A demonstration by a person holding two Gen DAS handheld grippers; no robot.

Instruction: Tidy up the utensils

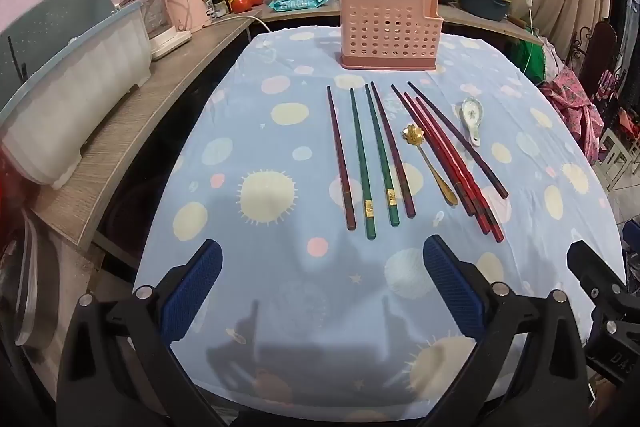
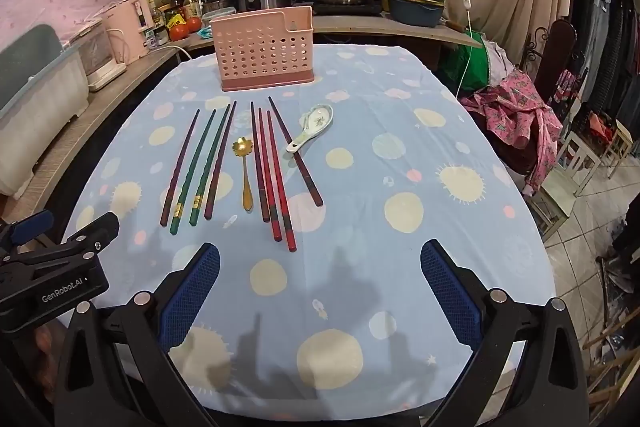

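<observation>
1. Blue-padded jaws of the left gripper (image 1: 322, 261) and right gripper (image 2: 320, 263) stand wide apart, holding nothing, above the near tablecloth (image 1: 304, 307).
2. Beyond lie the green chopsticks (image 1: 372, 163), the red chopsticks (image 2: 276, 179), a gold spoon (image 2: 245, 171) and a ceramic spoon (image 2: 312, 127). Best to pinch one matched pair near its thick end.
3. Farthest stands the pink holder (image 1: 388, 31), upright; drop the pair in tip first.
</observation>
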